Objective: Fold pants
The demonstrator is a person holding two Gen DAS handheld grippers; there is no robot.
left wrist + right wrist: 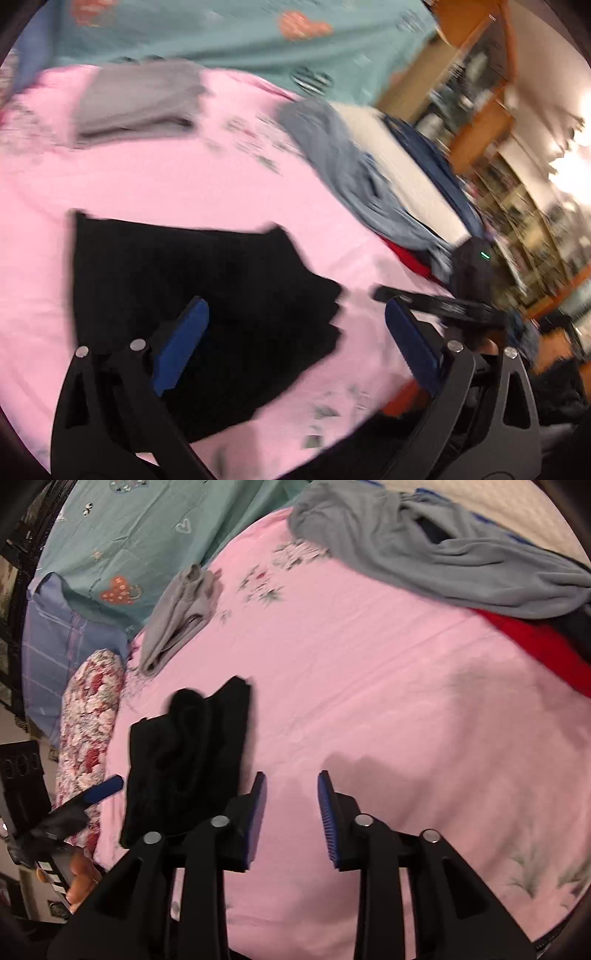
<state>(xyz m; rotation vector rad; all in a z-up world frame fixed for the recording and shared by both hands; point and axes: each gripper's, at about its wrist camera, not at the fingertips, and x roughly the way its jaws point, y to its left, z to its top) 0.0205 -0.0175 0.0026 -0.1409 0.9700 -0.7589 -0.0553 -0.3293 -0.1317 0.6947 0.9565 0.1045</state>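
Currently the black pants (188, 760) lie folded into a compact stack on the pink bed sheet (369, 701), at 9 o'clock of the right gripper (291, 812). Soft, light, floppy cloth; likely to slump if lifted by one corner, so take the thick folded edge, both layers. Left gripper (295, 343) fingers spread wide, empty, pants below them. Right fingers about half open, empty, over bare sheet. No containers visible; unfolded grey garment (443, 554) piled at 1 o'clock.

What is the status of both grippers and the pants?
Left gripper open, empty. Right gripper open, empty. Black folded fabric pants on pink bedsheet. Nothing blocking.
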